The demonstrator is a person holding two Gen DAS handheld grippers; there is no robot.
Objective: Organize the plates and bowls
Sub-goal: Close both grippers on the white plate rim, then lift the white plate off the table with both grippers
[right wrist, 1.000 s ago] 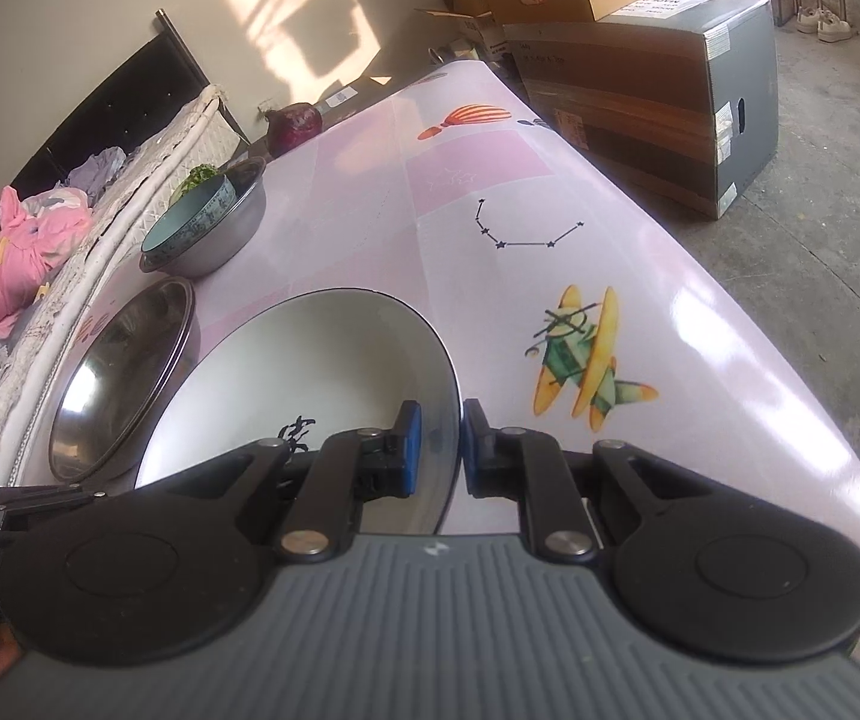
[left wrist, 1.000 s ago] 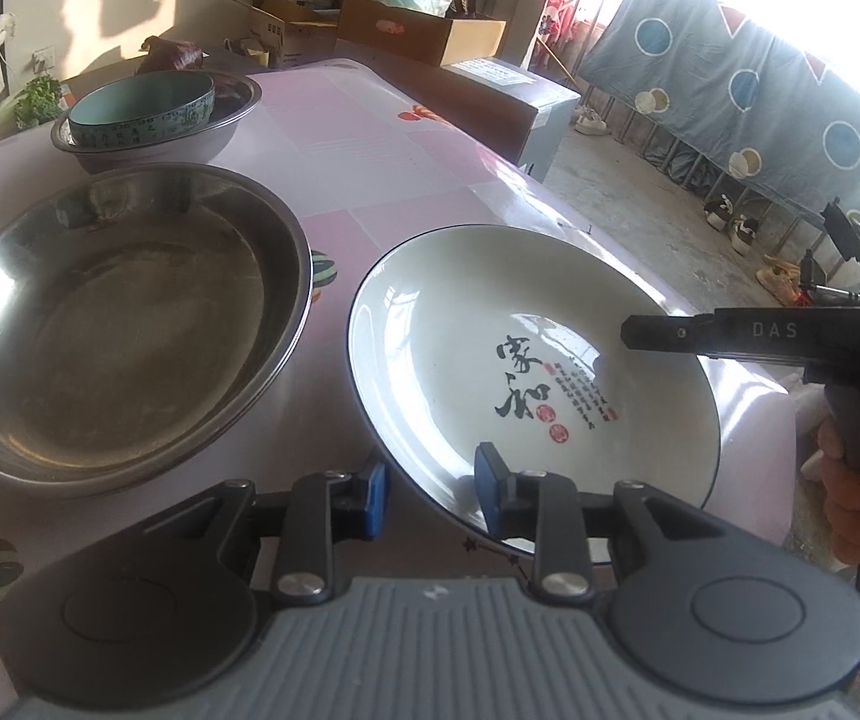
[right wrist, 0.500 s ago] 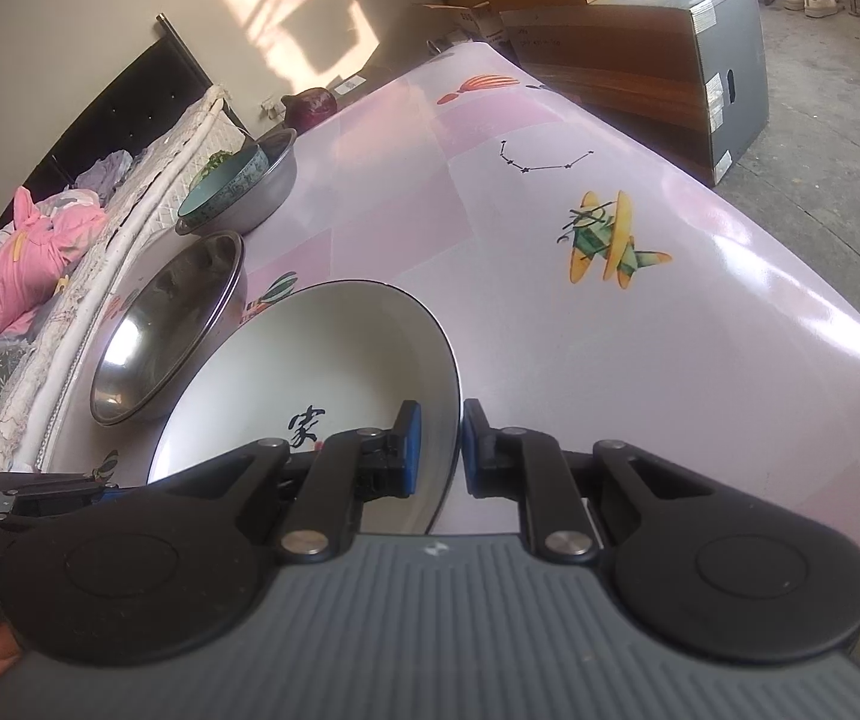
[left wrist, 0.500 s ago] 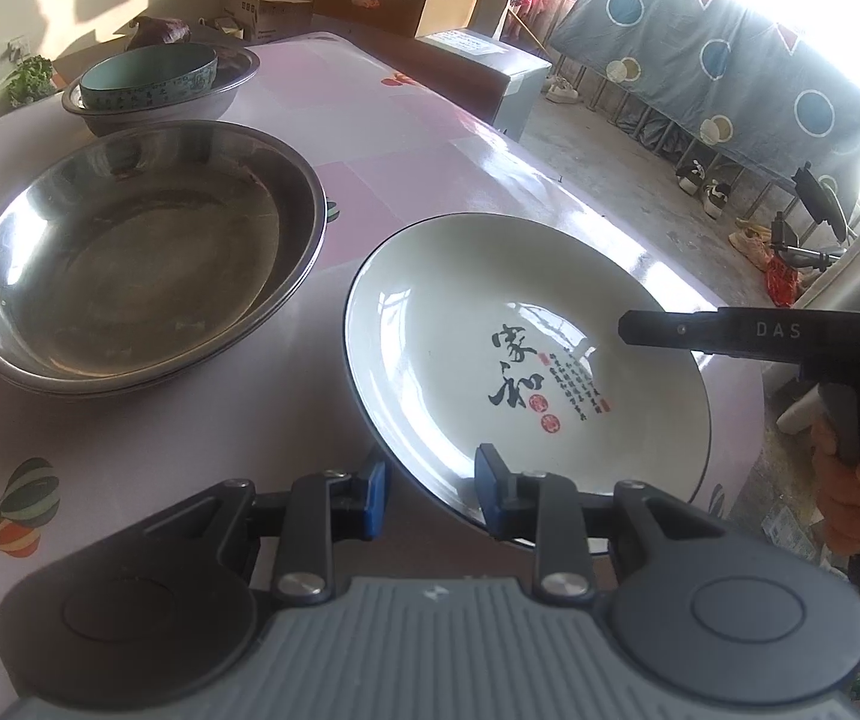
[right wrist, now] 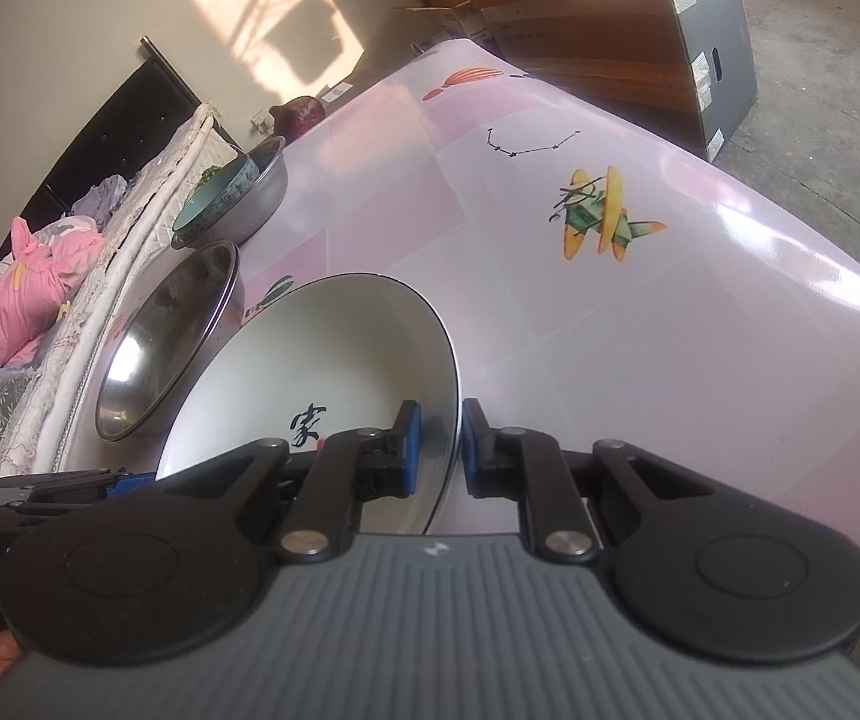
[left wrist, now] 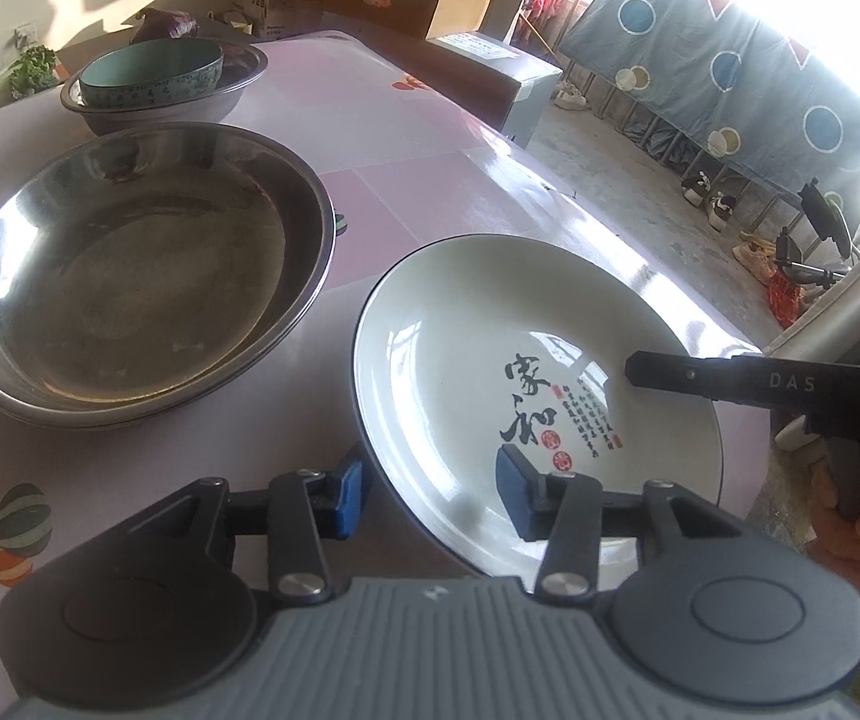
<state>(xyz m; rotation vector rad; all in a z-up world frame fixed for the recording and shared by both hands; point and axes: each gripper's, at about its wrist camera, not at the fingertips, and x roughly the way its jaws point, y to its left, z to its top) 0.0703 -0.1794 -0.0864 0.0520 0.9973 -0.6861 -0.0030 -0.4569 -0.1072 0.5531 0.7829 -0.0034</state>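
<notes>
A white plate (left wrist: 490,360) with a black rim and black calligraphy lies over the pink table (left wrist: 430,138), right of a large steel basin (left wrist: 129,276). My left gripper (left wrist: 430,492) straddles the plate's near rim. Its jaws are opening, and the blue pads (left wrist: 348,495) stand clear of the rim. My right gripper (right wrist: 442,450) is shut on the plate's (right wrist: 321,372) right rim and holds that side tilted up. From the left wrist view, my right gripper (left wrist: 640,369) reaches in over the plate. A teal bowl (left wrist: 150,69) sits in a smaller steel bowl at the back.
The steel basin (right wrist: 159,348) and the teal bowl (right wrist: 219,192) line the table's left side, next to a bed with pink cloth (right wrist: 27,300). Cardboard boxes (right wrist: 610,42) stand beyond the far edge. The table's right edge (right wrist: 820,252) drops to a concrete floor.
My left gripper's jaws have spread apart off the plate's near rim. The right gripper has stayed shut on the right rim and shifted a little sideways.
</notes>
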